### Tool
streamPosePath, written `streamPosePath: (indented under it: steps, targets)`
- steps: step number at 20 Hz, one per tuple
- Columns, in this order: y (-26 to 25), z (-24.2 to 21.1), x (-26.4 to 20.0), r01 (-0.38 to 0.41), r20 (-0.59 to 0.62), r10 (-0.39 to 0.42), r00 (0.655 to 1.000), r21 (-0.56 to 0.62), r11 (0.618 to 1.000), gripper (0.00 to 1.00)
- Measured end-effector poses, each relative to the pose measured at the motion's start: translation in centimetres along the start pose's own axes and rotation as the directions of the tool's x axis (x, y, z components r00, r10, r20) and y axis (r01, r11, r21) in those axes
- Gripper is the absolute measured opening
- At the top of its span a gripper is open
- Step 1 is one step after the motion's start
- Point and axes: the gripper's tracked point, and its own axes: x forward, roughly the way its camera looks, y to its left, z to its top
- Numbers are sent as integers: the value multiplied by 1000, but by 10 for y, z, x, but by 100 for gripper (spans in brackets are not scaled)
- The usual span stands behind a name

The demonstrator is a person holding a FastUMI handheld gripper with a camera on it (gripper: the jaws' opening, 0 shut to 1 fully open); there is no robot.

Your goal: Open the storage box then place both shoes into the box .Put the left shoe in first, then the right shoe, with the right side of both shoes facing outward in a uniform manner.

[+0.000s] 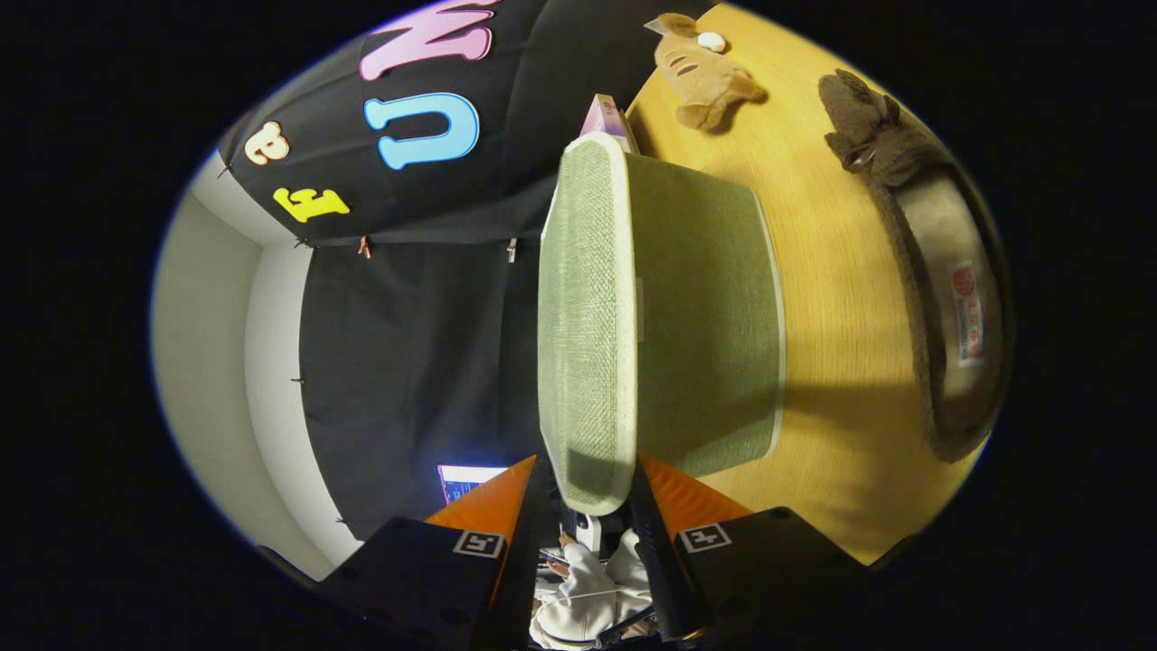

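A: where's the box lid (587, 325) at?
B: pinched between the gripper (592, 493) fingers, lifted edge-on off the green box (705, 316). Both shoes, brown (940, 280) and tan (705, 77), sit beyond on the table (841, 271).

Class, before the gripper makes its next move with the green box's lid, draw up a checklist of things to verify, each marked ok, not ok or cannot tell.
1. Gripper fingers straddle the lid edge: ok.
2. Both fingers pressing on the lid: cannot tell.
3. Storage box opened: cannot tell; the view is rolled sideways.
4. Brown shoe lies on the table beyond the box, apart from it: ok.
5. Second shoe found: cannot tell; a tan plush item lies farther off.
6. Either shoe already inside: cannot tell.
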Motion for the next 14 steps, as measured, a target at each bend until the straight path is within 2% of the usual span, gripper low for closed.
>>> streamPosePath:
  steps: [2,6,7,8,9,14]
  targets:
    - [14,2,2,-21,19,20,1000,15,1000,38]
    - [28,1,18,-2,-3,2,1000,-23,1000,37]
    - [24,3,24,40,2,-40,999,-43,998,38]
    - [18,9,28,74,31,-72,997,-48,996,26]
    - [21,9,34,75,29,-74,997,-44,996,15]
    - [55,10,43,59,49,-57,997,-36,998,5]
